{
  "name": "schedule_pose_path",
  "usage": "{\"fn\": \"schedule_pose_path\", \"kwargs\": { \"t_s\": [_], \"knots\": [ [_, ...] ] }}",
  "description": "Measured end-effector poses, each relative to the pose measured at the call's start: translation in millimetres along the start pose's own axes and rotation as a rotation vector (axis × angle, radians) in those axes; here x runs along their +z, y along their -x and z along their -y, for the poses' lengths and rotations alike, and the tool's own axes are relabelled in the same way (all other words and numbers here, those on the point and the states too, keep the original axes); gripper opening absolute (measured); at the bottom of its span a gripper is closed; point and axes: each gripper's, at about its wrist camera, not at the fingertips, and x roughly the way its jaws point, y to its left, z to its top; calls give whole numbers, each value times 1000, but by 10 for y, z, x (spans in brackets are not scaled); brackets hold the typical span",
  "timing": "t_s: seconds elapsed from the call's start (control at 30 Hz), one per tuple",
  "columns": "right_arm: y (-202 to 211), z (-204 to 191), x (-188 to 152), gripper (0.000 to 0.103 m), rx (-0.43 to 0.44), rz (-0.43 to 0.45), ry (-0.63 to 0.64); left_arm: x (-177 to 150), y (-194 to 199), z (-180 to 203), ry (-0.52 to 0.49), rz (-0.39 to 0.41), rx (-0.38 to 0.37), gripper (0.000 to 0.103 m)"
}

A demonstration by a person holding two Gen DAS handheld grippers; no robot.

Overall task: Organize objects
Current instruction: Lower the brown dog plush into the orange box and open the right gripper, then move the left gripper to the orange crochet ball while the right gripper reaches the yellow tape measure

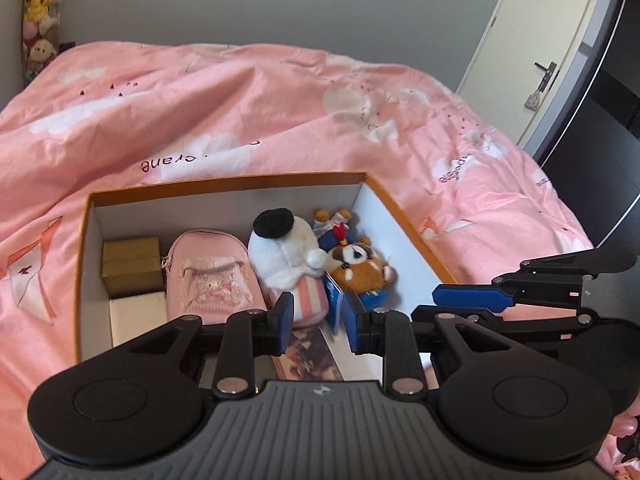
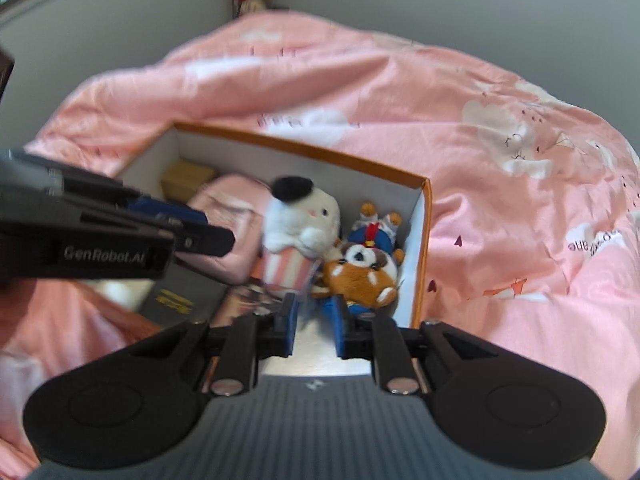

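An orange-rimmed cardboard box (image 1: pixel 224 184) lies on the pink bed. Inside it sit a gold box (image 1: pixel 132 264), a white box (image 1: pixel 138 320), a pink pouch (image 1: pixel 212 276), a white plush with a black hat (image 1: pixel 280 248) and a brown plush in blue clothes (image 1: pixel 360 264). My left gripper (image 1: pixel 320 322) hovers over the box's near end, its jaws a little apart with nothing between the pads. My right gripper (image 2: pixel 316 320) hangs over the same box (image 2: pixel 320 152), also slightly open and holding nothing. It points at the brown plush (image 2: pixel 360 276) and the white plush (image 2: pixel 300 220).
The pink quilt (image 1: pixel 240 112) covers the whole bed around the box. A dark book (image 2: pixel 180 300) and a picture card (image 1: pixel 308 352) lie flat at the box's near end. A door (image 1: pixel 532 40) stands at the far right, and soft toys (image 1: pixel 40 20) hang in the far left corner.
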Motion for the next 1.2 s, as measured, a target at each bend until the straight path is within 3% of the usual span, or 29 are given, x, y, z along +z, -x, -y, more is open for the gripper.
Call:
{"fn": "schedule_pose_path", "kwargs": {
  "t_s": [0.17,0.27,0.43,0.6,0.83,1.03,1.2],
  "knots": [
    [332,-96,-273,22,49,56,-107,-257,338,114,-38,10,-47,30],
    [414,-222,-477,31,37,50,-133,-395,450,152,-66,-18,-81,30],
    [361,-431,-821,33,87,-47,-167,-650,444,156,-107,-120,-81,30],
    [225,-579,-1093,39,120,-152,-209,-897,351,29,-54,-194,-34,30],
    [138,-709,-1223,54,129,-216,-212,-1175,230,-125,-14,-280,28,30],
    [29,-753,-1342,58,131,-289,-218,-1234,169,-303,68,-324,5,30],
    [-69,-771,-1390,58,141,-330,-220,-1224,138,-289,64,-340,5,30]
  ]
}}
